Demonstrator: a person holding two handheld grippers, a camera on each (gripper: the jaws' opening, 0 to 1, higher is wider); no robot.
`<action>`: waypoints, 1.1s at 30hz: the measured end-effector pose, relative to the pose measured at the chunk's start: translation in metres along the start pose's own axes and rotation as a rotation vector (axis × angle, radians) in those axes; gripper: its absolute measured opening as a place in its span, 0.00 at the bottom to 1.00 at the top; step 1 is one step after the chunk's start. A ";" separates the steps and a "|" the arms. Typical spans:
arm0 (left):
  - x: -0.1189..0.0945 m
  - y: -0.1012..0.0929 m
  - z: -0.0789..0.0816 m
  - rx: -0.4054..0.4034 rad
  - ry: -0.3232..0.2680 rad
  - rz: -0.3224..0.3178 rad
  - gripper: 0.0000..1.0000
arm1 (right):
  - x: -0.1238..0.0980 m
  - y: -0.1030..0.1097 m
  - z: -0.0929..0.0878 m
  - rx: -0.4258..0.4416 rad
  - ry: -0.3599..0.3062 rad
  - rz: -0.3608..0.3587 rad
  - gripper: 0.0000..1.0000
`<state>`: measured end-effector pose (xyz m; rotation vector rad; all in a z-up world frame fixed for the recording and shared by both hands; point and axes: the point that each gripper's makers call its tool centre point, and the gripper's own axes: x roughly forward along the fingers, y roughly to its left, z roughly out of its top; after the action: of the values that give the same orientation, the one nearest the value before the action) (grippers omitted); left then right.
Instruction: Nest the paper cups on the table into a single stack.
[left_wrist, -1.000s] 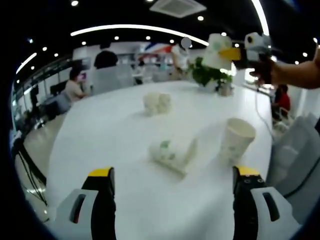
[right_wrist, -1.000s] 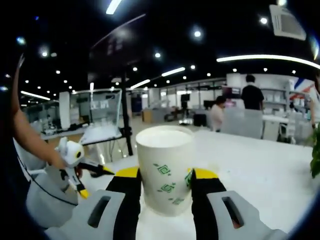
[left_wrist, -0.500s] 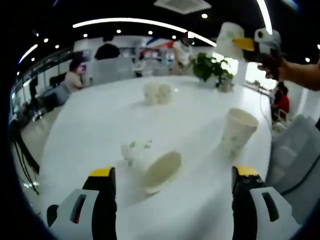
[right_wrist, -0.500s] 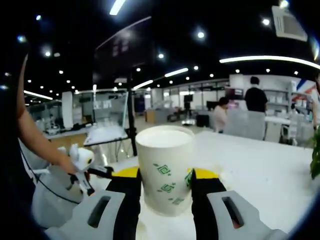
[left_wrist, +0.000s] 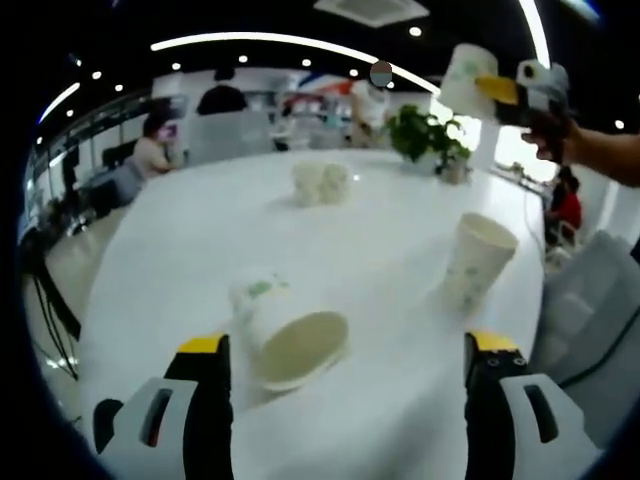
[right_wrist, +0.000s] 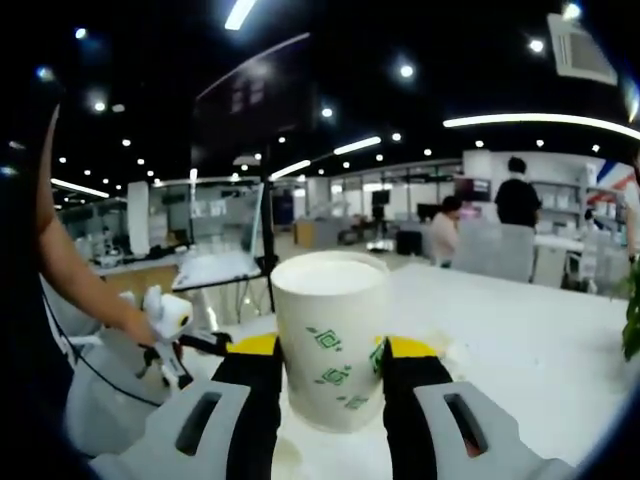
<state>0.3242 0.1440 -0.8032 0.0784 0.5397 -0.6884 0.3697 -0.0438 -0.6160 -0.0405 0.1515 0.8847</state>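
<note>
On the white table (left_wrist: 190, 250) a paper cup (left_wrist: 285, 335) with green marks lies on its side, mouth toward me, just inside the left jaw of my left gripper (left_wrist: 348, 345), which is open and not touching it. An upright cup (left_wrist: 478, 262) stands to the right. Two more cups (left_wrist: 320, 183) stand together farther back. My right gripper (left_wrist: 497, 88) is held high at the upper right, shut on another cup (left_wrist: 465, 75). In the right gripper view that cup (right_wrist: 330, 340) sits upright between the jaws of my right gripper (right_wrist: 330, 352), and my left gripper (right_wrist: 165, 325) shows low at the left.
A potted plant (left_wrist: 425, 140) stands at the table's far edge. People sit at desks beyond the table (left_wrist: 150, 165). A grey chair (left_wrist: 590, 300) is at the table's right side. The person's forearm (right_wrist: 70, 270) reaches down at the left.
The lying cup has rolled and turned, from side-on to mouth facing me, and now lies close to my left jaw. My right gripper still holds its cup high.
</note>
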 end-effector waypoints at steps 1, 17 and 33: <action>0.000 0.001 0.000 0.000 -0.001 0.001 0.96 | 0.000 0.000 0.000 -0.001 -0.001 -0.001 0.36; -0.003 0.002 0.006 -0.003 -0.011 0.008 0.99 | 0.001 0.005 0.000 -0.001 0.002 0.009 0.36; -0.011 -0.048 0.146 0.158 -0.234 -0.142 0.99 | 0.005 0.029 -0.010 0.009 0.045 0.097 0.36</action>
<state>0.3523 0.0779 -0.6667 0.1067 0.2675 -0.8663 0.3494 -0.0228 -0.6261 -0.0452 0.2004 0.9798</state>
